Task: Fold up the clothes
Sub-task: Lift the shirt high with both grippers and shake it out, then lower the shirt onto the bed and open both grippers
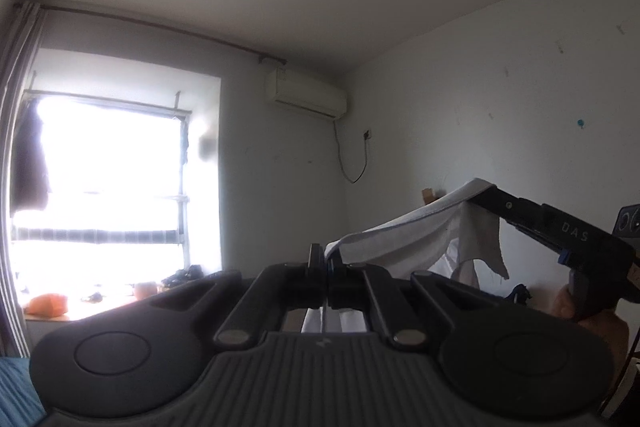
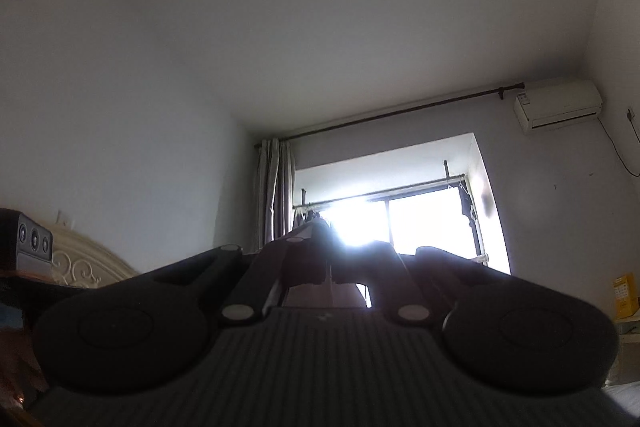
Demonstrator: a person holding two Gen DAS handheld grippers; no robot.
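Left wrist view: a white garment (image 1: 404, 231) hangs stretched in the air between both grippers, its raw edge drooping. The left gripper (image 1: 325, 259) and right gripper (image 1: 486, 193) each pinch it, jaws closed.

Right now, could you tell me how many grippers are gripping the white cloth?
2: the left gripper pinches one end low at centre; the right gripper holds the other, raised at right. White cloth spans between them.
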